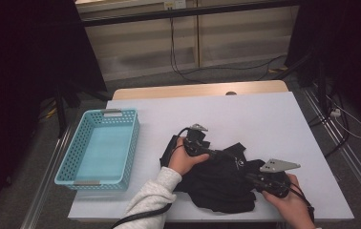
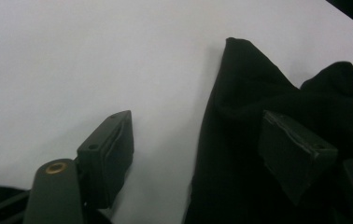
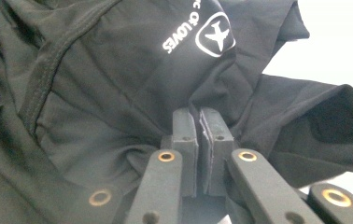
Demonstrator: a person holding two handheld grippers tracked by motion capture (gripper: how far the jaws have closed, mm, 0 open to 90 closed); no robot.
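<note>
Your black shirt point(image 1: 221, 179) lies crumpled on the white table point(image 1: 264, 119), well to the right of the teal basket point(image 1: 100, 148), which sits at the table's left edge. Your right gripper point(image 3: 199, 122) has its jaws pressed together, pinching a fold of the shirt just below the white airplane logo point(image 3: 215, 38). Your left gripper point(image 2: 198, 140) stands spread at the shirt's edge, one jaw over bare table, the other over the cloth, gripping nothing.

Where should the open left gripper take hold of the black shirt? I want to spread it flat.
Judging by its pose, grip the raised corner fold of the black shirt, coming in from the bare table side: the left gripper already straddles that free edge, while the right gripper pinches fabric elsewhere.
</note>
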